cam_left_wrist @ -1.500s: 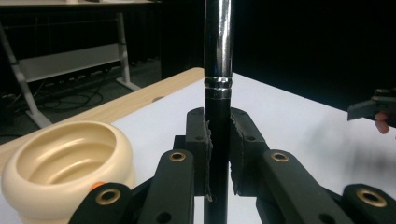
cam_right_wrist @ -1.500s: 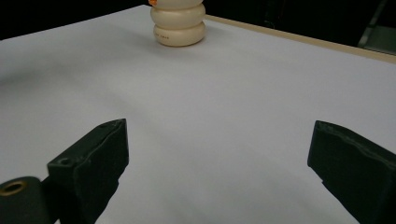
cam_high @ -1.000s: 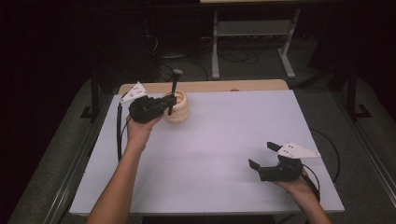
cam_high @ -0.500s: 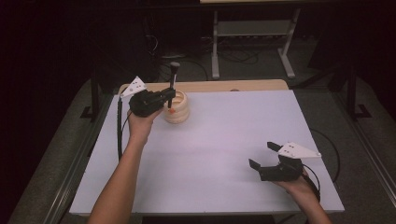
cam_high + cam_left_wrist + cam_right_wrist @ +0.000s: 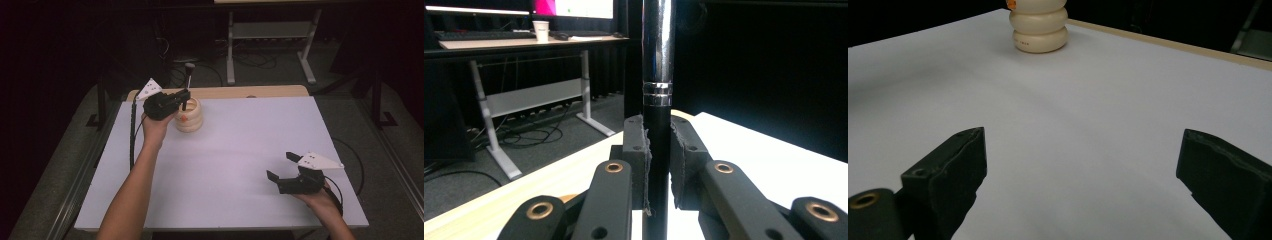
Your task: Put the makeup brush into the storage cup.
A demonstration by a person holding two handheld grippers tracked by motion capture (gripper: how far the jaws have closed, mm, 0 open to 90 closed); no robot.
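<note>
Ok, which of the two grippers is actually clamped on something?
The left gripper, at the cream ribbed holder: its pads grip an upright black rod. The right gripper sits open over bare white table.

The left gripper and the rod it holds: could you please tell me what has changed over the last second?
The left gripper, clamped on the black rod, has shifted slightly toward the table's far edge, keeping the rod upright over the cream ribbed holder. The right gripper has stayed open and in place.
</note>
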